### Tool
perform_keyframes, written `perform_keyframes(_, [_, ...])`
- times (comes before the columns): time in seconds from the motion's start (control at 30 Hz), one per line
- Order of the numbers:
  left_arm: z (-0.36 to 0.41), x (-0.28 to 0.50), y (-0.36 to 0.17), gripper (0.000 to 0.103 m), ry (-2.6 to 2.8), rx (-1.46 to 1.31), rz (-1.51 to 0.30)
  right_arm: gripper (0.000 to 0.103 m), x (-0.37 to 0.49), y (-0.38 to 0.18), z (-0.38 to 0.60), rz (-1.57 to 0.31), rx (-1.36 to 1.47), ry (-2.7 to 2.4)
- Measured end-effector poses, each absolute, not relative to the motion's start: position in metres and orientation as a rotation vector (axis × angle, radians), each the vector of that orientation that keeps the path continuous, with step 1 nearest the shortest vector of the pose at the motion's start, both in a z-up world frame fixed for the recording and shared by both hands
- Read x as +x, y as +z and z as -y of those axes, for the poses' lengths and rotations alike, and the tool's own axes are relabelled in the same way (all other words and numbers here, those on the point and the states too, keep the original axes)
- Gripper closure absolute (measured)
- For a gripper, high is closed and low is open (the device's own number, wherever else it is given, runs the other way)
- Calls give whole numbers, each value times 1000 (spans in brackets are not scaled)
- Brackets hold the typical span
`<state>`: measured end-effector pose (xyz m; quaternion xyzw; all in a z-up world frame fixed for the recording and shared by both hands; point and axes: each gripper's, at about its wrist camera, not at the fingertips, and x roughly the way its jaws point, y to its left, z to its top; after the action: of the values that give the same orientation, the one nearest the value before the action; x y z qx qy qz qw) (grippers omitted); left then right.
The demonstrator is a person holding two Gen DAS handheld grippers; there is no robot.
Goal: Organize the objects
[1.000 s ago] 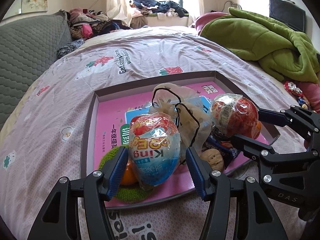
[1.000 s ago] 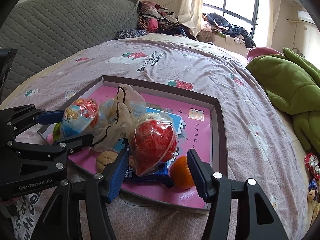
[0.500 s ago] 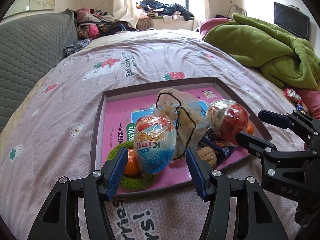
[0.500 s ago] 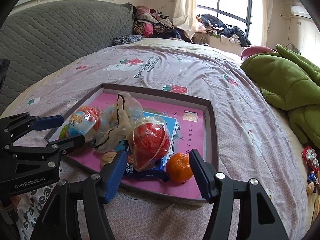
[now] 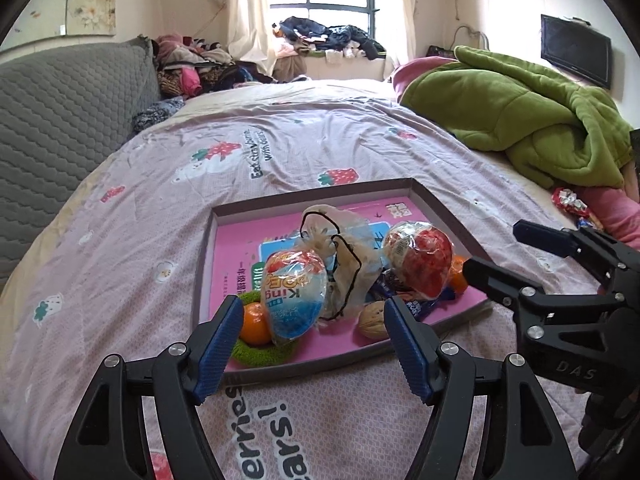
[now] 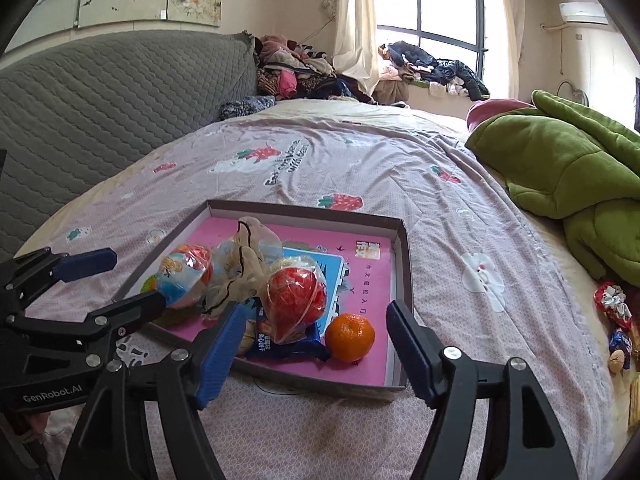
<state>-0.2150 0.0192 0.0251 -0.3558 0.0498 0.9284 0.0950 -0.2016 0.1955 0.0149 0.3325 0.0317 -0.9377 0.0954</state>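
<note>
A shallow box lid with a pink inside [image 5: 224, 248] [image 6: 380, 280] lies on the bed. In it stand a blue wrapped egg [image 5: 294, 292] [image 6: 182, 276], a red wrapped egg [image 5: 420, 264] [image 6: 294, 300], a beige pouch [image 5: 344, 264] [image 6: 240, 272], a walnut [image 5: 370, 318], a blue snack packet [image 6: 280, 346] and two mandarins [image 5: 254, 322] [image 6: 350, 336], one on a green pad [image 5: 264, 354]. My left gripper [image 5: 314, 344] is open and empty just short of the box's near edge. My right gripper [image 6: 316, 354] is open and empty, also short of the box.
A green quilt [image 5: 520, 120] [image 6: 568, 168] is heaped at the right. A grey padded headboard [image 5: 60, 120] stands at the left. Wrapped sweets [image 6: 614, 312] lie by the right edge of the bed. Clothes are piled by the window [image 5: 328, 40].
Both grippers have drawn back from the box, away from the wrapped eggs they framed. Both stay open. The things in the box have not moved.
</note>
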Motion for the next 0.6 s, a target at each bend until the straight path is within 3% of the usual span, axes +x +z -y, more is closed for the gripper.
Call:
perform_keyframes(0.3, [-18,-196,40,29,2794,-1034,-168,30,-187,34,-196,-63,915,-2794])
perform_keyframes(0.6, [-2,-184,52,29,2853,-1032,-62,30,-170,47,-201,-20,864,-2804])
